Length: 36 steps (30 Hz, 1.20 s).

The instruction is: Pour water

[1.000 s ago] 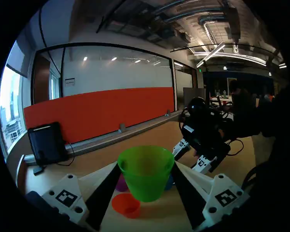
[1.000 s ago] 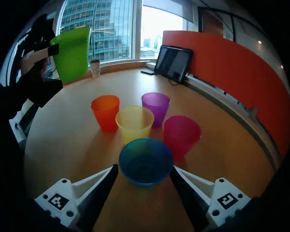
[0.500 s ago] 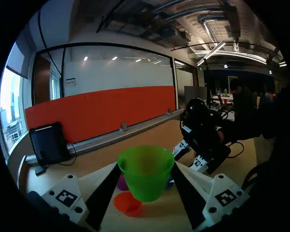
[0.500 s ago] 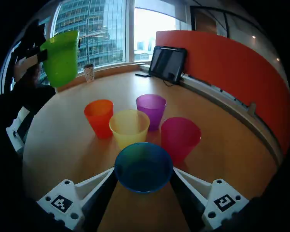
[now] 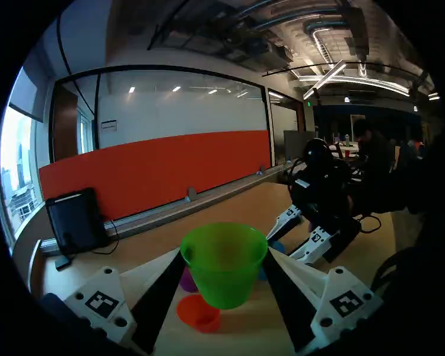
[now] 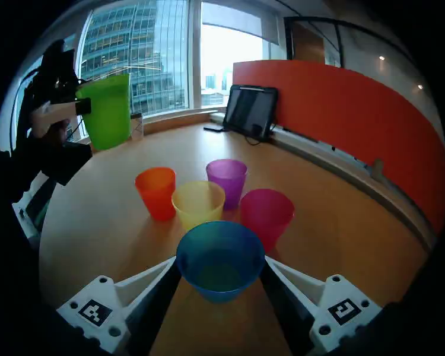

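— Between the fingers of your right claw [image 6: 220, 264] sits the blue cup [image 6: 220, 261]. Both fingers press its sides, its mouth is up, and it is at six o'clock in the right gripper view. I cannot tell whether its base touches the table [image 6: 104, 213].

— And beyond it?

— Four cups stand upright on the table in a tight cluster. The yellow cup [image 6: 198, 203] is just past the blue one at twelve o'clock. The orange cup [image 6: 156, 191] is at eleven, the purple cup [image 6: 226, 178] is behind the yellow, and the pink cup [image 6: 266, 213] is at one o'clock.

— My left?

— Your left claw [image 5: 224, 261] is clamped on the green cup [image 5: 224, 267], a finger on either side, rim level. In the right gripper view you can see that cup at ten o'clock, held in the air above the table and well apart from the cluster.

— What lies under it in the left gripper view?

— The orange cup is at six o'clock, with a sliver of the purple one at the green cup's lower left. Your right claw is at three o'clock over the table.

— Anything at the far edge?

— A dark tablet [image 6: 249, 110] stands propped there, near the orange wall panel [image 6: 353, 118], at twelve o'clock in the right gripper view.

— Any water?

— I cannot tell for either held cup.
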Tool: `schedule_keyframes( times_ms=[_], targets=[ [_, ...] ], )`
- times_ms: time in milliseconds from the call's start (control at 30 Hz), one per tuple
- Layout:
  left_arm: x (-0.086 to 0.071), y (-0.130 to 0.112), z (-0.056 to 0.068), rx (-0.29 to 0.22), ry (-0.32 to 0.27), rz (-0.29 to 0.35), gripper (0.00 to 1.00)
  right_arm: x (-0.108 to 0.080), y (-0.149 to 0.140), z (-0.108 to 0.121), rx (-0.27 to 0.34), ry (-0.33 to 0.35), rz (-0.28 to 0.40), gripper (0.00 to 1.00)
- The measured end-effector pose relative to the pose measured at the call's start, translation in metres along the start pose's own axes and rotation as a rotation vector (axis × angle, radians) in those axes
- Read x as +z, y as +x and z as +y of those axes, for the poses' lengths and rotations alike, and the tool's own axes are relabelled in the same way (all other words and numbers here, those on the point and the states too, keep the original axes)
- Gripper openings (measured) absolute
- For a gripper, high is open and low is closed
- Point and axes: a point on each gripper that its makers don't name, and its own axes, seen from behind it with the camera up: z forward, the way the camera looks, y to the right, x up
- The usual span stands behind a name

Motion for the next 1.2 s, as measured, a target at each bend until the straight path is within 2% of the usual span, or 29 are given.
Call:
schedule_keyframes(
  times_ms=[333, 700, 1200],
  targets=[
    [0.002, 0.007, 0.004, -0.013, -0.01, 0.031, 0.88, -0.032, 0.036, 0.006, 0.005, -0.041, 0.127, 0.9],
    [0.006, 0.011, 0.012, -0.018, -0.029, 0.041, 0.88, -0.069, 0.088, 0.008, -0.027, -0.084, 0.282, 0.91],
    [0.017, 0.009, 0.019, -0.029, -0.057, 0.037, 0.88, -0.097, 0.132, 0.01, -0.042, -0.119, 0.428, 0.91]
  ],
)
